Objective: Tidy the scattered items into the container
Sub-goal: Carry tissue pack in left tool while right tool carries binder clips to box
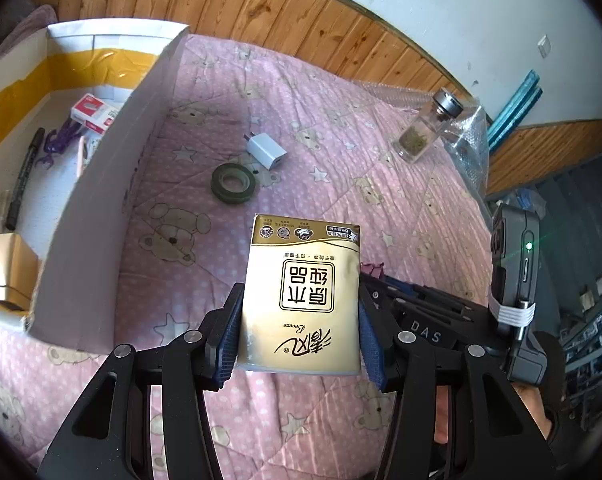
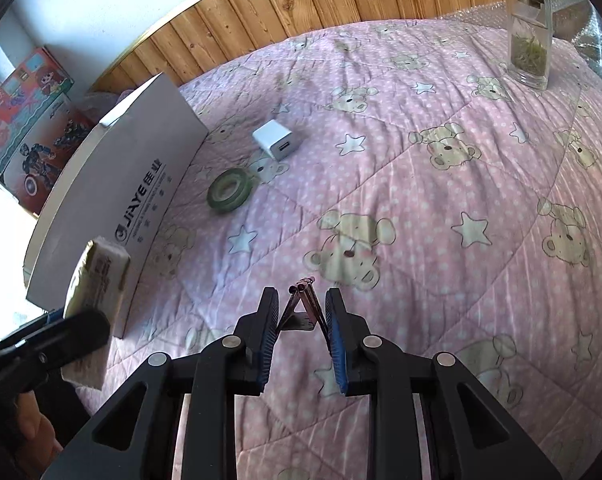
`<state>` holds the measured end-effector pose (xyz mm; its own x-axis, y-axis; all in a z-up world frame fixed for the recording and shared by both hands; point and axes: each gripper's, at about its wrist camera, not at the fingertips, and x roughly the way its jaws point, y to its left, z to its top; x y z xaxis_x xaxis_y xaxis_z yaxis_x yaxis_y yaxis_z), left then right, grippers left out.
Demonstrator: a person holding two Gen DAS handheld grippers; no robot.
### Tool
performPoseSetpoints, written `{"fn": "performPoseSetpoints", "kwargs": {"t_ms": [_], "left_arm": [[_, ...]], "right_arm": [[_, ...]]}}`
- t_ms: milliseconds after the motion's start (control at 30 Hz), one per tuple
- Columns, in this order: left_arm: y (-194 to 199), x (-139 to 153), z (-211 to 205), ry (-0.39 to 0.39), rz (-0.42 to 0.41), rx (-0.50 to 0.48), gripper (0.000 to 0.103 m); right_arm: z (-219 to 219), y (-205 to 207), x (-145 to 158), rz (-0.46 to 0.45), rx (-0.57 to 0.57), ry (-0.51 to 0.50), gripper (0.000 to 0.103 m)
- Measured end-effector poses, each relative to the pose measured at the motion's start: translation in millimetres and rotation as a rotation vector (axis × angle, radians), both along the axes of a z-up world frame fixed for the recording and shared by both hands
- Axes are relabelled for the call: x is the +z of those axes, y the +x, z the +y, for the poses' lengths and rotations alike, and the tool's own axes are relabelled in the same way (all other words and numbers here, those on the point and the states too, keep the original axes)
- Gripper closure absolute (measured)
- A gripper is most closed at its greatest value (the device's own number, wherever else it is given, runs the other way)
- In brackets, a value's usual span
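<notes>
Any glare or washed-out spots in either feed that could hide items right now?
Left wrist view: glare bleaches the lower face of the tissue pack and the white box interior looks bright. Right wrist view: the far left edge beyond the box is blown out white; the quilt is evenly lit.

Pink bear-print quilt [image 2: 421,200], white box [image 2: 133,184], charger [image 2: 275,140], tape roll [image 2: 229,190], glass jar [image 2: 531,40]

Pink bear-print quilt [image 2: 421,208], gold tissue pack [image 1: 301,300], seemingly green tape [image 2: 231,191].

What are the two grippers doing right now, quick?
Left gripper: closed on the gold soft tissue pack, lifted over the pink quilt.
Right gripper: closed on a small dark metal binder clip.
</notes>
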<state>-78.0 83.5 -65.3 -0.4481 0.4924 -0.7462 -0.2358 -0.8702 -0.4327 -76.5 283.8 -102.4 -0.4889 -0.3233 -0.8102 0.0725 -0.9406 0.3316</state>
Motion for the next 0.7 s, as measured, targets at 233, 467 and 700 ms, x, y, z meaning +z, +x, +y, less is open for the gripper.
{"fn": "performPoseSetpoints", "kwargs": {"t_ms": [233,467,700], "left_arm": [[19.7,20.0,-6.4,0.010,0.034,0.001,0.050],[38.6,40.6,-18.1,0.021,0.067,0.020,0.050],[53.4,55.9,-31.4,0.045,0.094,0.041,0.050]], "right_arm": [[-13.0,24.3,16.0,0.015,0.015,-0.025,0.077],[-28.5,43.1,42.4,0.064,0.046,-0.035,0.077],[-43.0,56.4,68.0,0.112,0.079,-0.051,0.077]]}}
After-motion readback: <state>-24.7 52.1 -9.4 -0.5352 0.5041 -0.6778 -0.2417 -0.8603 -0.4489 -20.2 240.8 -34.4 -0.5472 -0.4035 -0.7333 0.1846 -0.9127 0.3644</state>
